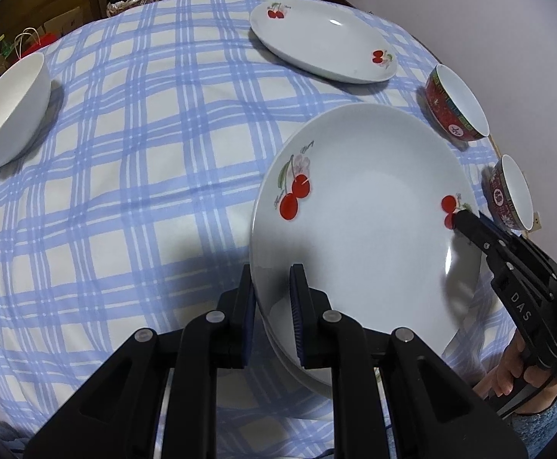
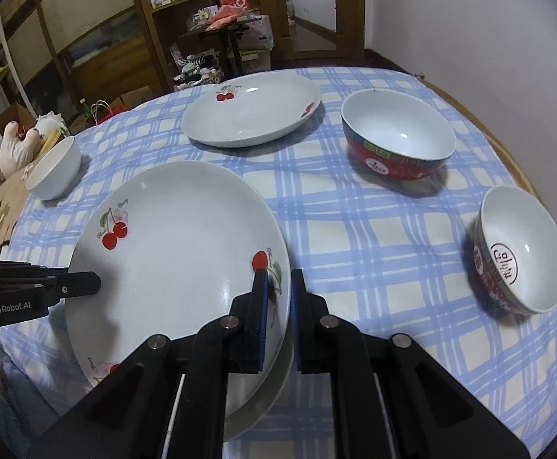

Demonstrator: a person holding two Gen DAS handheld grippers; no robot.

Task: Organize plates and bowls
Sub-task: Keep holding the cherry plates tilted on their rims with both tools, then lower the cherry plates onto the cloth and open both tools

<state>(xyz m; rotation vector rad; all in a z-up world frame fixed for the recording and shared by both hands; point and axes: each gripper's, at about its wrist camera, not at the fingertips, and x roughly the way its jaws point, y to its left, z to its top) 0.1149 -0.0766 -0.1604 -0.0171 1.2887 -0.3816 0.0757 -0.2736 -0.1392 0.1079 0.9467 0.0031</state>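
Note:
A white cherry-print plate [image 1: 362,229] [image 2: 178,252] sits near the front of the checked tablecloth, gripped at opposite rims. My left gripper [image 1: 272,279] [image 2: 87,283] is shut on its left rim, one finger above and one below. On the right rim, by a cherry print, my right gripper [image 2: 278,287] [image 1: 464,222] is shut. A greyer rim shows under the plate's near edge; whether it is another plate I cannot tell. A second cherry plate [image 1: 322,44] [image 2: 251,114] lies at the far side.
A white bowl [image 1: 8,111] [image 2: 54,170] stands at the left edge. To the right stand a larger red-patterned bowl [image 1: 456,109] [image 2: 397,135] and a smaller one [image 1: 510,193] [image 2: 519,248]. Shelves and clutter lie beyond the table [image 2: 374,229].

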